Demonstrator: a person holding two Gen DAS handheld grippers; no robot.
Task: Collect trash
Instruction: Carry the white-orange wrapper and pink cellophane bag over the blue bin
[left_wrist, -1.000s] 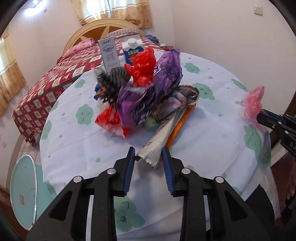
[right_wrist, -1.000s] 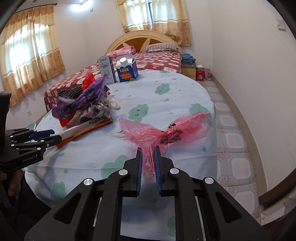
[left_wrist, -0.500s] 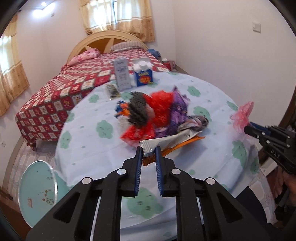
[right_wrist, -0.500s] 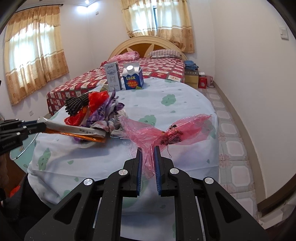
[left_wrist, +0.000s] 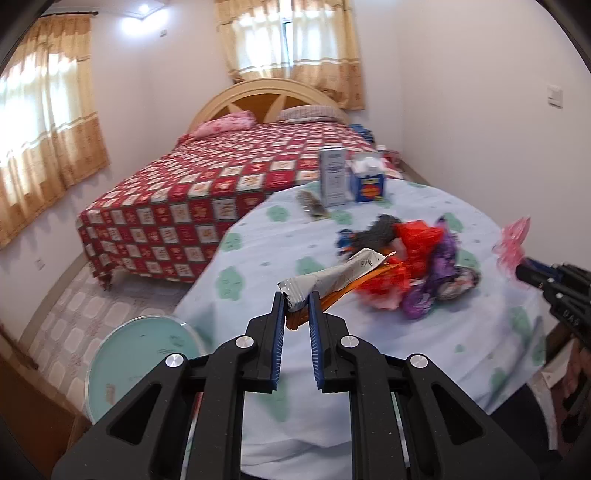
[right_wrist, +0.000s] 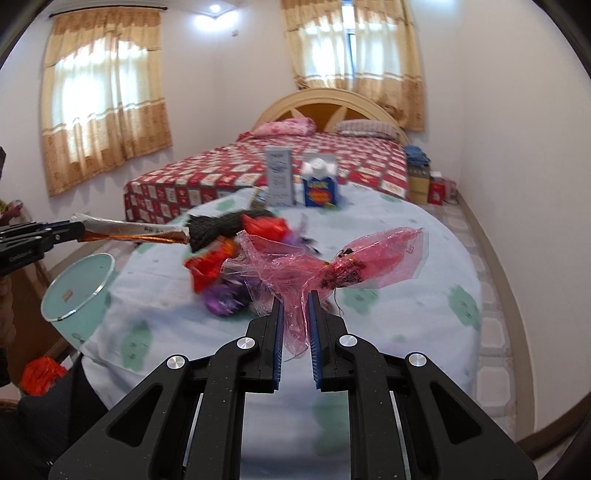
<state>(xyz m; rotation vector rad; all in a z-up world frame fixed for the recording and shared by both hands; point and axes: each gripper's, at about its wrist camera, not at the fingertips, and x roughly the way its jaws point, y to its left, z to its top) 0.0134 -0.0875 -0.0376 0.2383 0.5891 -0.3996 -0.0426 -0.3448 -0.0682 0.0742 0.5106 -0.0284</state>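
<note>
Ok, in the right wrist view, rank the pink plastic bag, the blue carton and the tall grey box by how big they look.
1. Pink plastic bag, largest, though nearest the camera.
2. Blue carton and tall grey box: these look alike, too close to rank.

Silver wrapper (left_wrist: 332, 275) now clamped in left tool (left_wrist: 296, 301), off the table (left_wrist: 258, 251).

pink wrapper (right_wrist: 373, 258), red checked bedspread (left_wrist: 221, 184)

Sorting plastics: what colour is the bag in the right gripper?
Translucent pink bag, clearest in the right wrist view.
</note>
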